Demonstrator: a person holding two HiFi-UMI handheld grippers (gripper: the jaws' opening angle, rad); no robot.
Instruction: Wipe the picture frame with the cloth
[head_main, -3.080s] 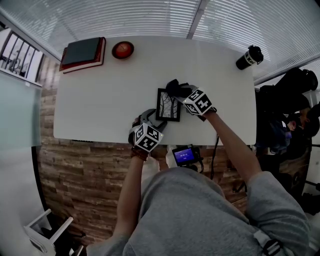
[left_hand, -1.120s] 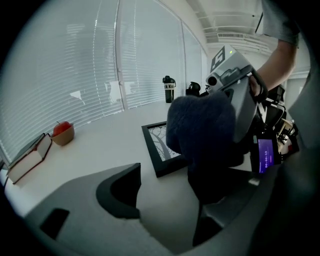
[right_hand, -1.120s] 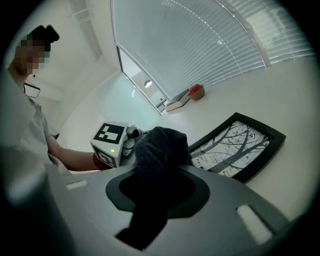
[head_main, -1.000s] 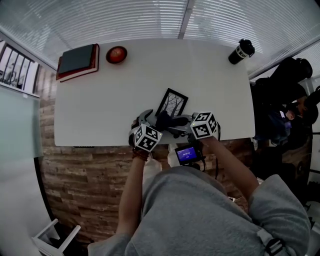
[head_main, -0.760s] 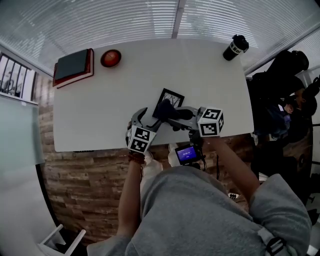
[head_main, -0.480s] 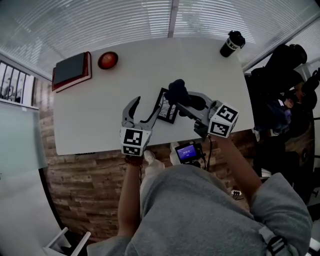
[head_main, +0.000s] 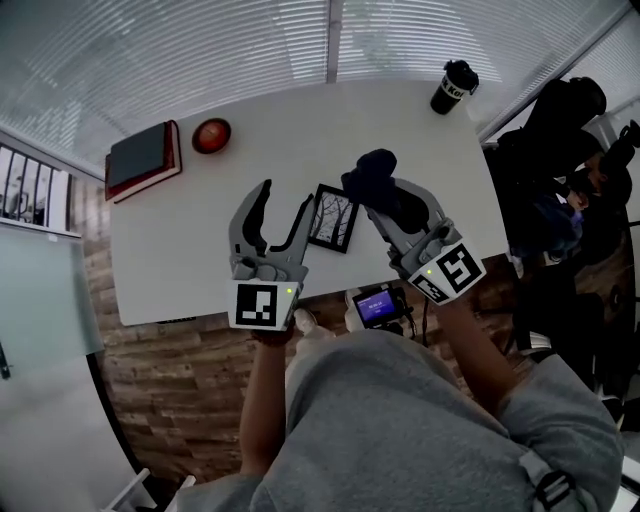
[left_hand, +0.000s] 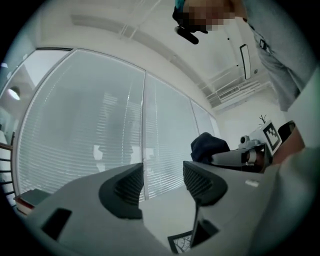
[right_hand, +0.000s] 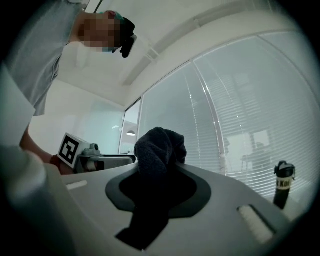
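The black picture frame (head_main: 332, 217) lies flat on the white table (head_main: 250, 120), and no gripper touches it. My left gripper (head_main: 283, 196) is raised above the table to the frame's left. Its jaws are closing with nothing between them (left_hand: 162, 182). A corner of the frame (left_hand: 181, 243) shows below them. My right gripper (head_main: 388, 195) is raised on the frame's right side, shut on a bunched dark cloth (head_main: 370, 175). In the right gripper view the cloth (right_hand: 159, 150) fills the gap between the jaws (right_hand: 157, 187) and hangs down.
A stack of books (head_main: 145, 155) and a red round thing (head_main: 211, 135) lie at the table's far left. A dark tumbler (head_main: 450, 87) stands at the far right corner. Window blinds run behind the table. A person sits at the right edge (head_main: 565, 150).
Both grippers rose off the table and tipped up to level. The left one came away from the frame with open jaws. The cloth rose with the right gripper, and the frame stayed on the table.
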